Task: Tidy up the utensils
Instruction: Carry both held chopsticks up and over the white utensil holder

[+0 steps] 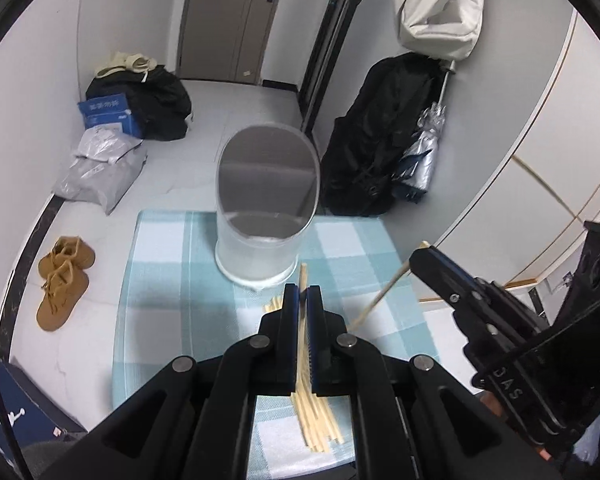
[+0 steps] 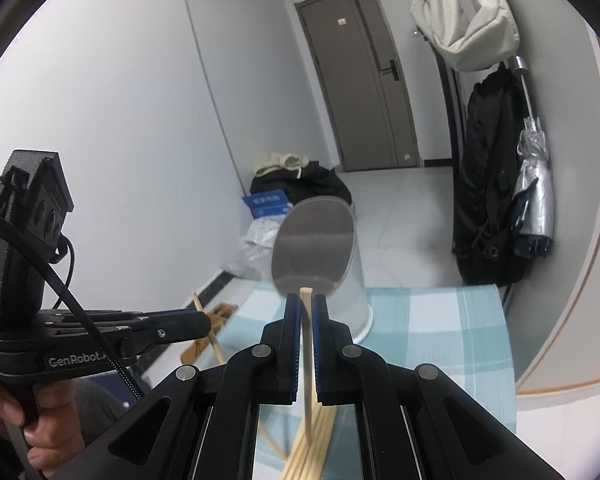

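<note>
The chopsticks looked like featherweight stuff, thin, stiff, smooth pale wood, so probably prone to swivelling or slipping if pinched at one spot; grabbing near the middle seemed the safer bet. Each claw was pressed together on a single stick: the left gripper (image 1: 302, 294) pinched one (image 1: 302, 276) poking toward 12 o'clock, and the right gripper (image 2: 305, 302) held another (image 2: 309, 360) nearly upright. The spare pile (image 1: 316, 416) lay on the checked cloth (image 1: 160, 280) under the jaws, at 6 o'clock from the white cup (image 1: 256, 256), which stood empty as far as could be seen.
</note>
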`<state>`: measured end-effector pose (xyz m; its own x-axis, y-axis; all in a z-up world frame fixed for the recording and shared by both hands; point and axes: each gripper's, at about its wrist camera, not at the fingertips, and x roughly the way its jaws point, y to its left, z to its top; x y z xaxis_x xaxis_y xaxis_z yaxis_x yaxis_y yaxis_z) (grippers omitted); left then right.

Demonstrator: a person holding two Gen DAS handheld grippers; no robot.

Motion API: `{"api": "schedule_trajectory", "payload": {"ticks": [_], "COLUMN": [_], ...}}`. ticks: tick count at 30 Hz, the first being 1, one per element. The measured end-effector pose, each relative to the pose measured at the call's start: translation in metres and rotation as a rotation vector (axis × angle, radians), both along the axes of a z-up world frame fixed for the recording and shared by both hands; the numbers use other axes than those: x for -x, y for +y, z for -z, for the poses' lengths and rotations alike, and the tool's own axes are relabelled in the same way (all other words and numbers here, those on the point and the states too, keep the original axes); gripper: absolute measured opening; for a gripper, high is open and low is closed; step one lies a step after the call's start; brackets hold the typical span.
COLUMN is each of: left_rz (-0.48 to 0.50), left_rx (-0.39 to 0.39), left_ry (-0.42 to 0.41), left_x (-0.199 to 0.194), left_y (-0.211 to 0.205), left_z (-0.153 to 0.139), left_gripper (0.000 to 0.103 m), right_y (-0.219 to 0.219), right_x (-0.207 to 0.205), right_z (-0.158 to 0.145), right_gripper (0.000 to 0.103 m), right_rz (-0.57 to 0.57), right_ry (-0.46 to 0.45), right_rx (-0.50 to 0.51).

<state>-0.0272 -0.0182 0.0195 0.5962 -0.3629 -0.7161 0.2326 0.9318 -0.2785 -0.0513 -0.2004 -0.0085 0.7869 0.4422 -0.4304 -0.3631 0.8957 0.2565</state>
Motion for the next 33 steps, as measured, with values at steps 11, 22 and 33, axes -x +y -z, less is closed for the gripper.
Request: {"api": "schedule_trajectory", "payload": {"ticks": [11, 22, 33], "left_rz": [0.034, 0.070, 0.057], "left_rx": [-0.012, -0.010, -0.004], "left_ry": [-0.041, -0.069, -0.105], "left_x": [-0.019, -0.046, -0.100], "left_y": [-0.007, -0.012, -0.003], "left_z": [-0.033, -0.065, -0.102], "left_gripper": [0.001, 0.001, 0.001], "right_y": [-0.011, -0.007, -0.004], "right_x": [-0.014, -0.034, -0.091], "right_z": [-0.036, -0.083, -0.134], "right_gripper": [0.005, 0.005, 0.005], "right_rz": [0.010, -0.021, -0.034], "right_ry": [-0.069, -0.105, -0.161], "right_rx": [-0.038, -0.023, -0.020]}}
